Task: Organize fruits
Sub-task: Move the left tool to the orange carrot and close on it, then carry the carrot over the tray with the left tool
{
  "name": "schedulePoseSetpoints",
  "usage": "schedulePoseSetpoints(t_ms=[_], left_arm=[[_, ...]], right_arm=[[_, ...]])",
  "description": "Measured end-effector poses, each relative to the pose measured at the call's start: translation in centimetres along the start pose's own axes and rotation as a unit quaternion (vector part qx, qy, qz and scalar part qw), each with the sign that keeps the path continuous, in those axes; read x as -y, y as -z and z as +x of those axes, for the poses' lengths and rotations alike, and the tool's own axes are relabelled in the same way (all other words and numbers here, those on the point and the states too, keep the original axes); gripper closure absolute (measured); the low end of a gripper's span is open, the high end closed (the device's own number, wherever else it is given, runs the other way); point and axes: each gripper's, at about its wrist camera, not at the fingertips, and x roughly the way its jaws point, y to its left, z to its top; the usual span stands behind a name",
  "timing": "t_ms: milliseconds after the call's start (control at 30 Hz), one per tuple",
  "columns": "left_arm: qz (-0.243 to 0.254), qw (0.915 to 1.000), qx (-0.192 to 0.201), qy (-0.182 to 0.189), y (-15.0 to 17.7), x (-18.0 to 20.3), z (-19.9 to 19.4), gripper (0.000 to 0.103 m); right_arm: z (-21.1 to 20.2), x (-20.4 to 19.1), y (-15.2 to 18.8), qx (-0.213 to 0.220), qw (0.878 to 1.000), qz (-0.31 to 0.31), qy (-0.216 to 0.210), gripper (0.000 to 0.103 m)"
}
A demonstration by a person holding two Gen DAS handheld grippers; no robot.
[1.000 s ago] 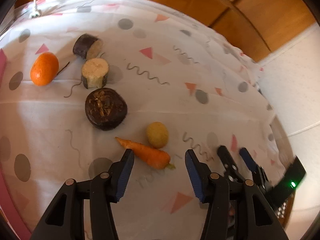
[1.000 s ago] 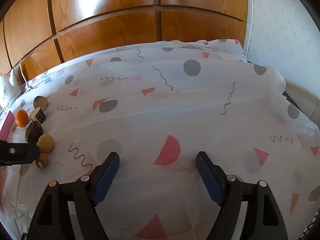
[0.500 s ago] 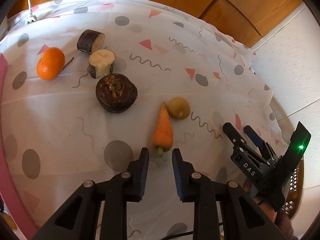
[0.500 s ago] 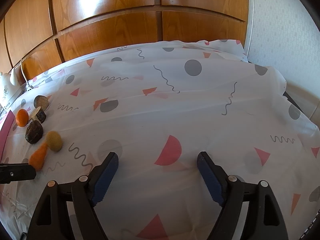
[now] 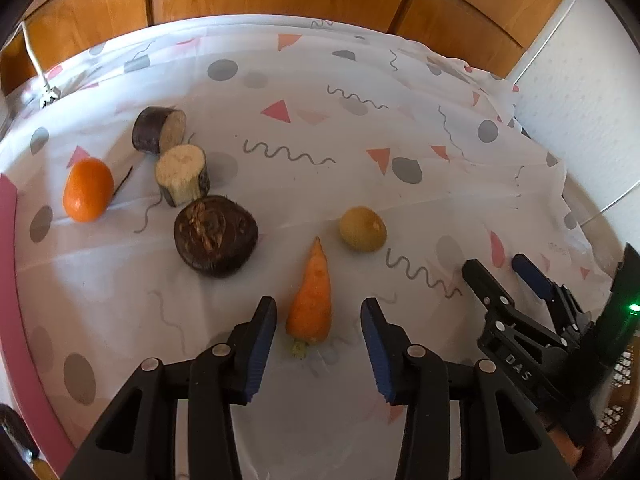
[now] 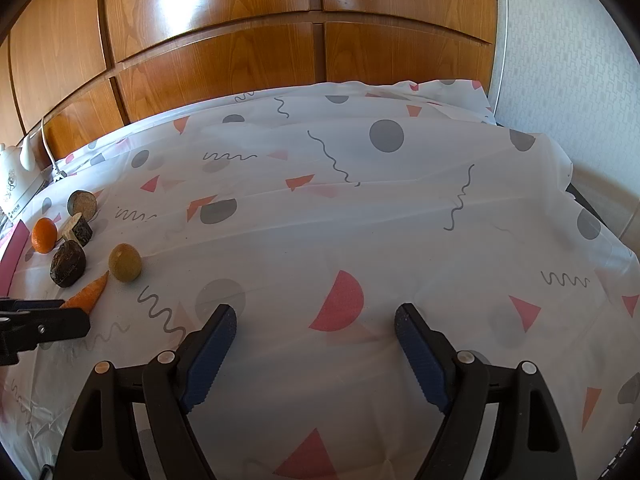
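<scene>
Your left wrist camera shows all 6 pieces close up on the patterned tablecloth (image 5: 400,208): the carrot (image 5: 311,300), the small yellow-green fruit (image 5: 363,229) just beyond its tip, the dark round root (image 5: 216,236), 2 cut pieces (image 5: 182,175) with pale faces, and the orange (image 5: 88,190) far to the left. This view also shows your right gripper (image 5: 508,276) at the right edge, and on its body you can read the letters "DAS". A green light (image 5: 633,307) glows beside it.

Your right wrist camera shows the same pieces only small, at its left edge, but it shows the wooden panels (image 6: 280,40) and the bare part of the cloth in front of your right gripper (image 6: 316,328). Its jaws stand wide with nothing between them. A white appliance (image 6: 12,184) sits at the far left; its label is too small to read.

Your left gripper (image 5: 318,324) has its jaws on both sides of the thick end of the carrot, and the pads do not touch it. Half a second ago these jaws were almost closed in front of the carrot's stem; they have just been opening. 1 second ago the carrot lay across the view; now it points away from you.
</scene>
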Motion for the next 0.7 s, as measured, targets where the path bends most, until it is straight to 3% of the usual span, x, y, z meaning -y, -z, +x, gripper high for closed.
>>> schedulePoseSetpoints(t_ms=[167,700], left_arm=[[0.031,0.9991,0.014,-0.025,0.6,0.1,0.3,0.08],[0.001,0.9993,0.036,0.0,4.6,-2.7,-2.7,0.08]], right_arm=[[0.0,0.0,0.0,0.0,1.0,0.0,0.0,0.019],[0.1,-0.1,0.0,-0.001,1.0,-0.003,0.003,0.019]])
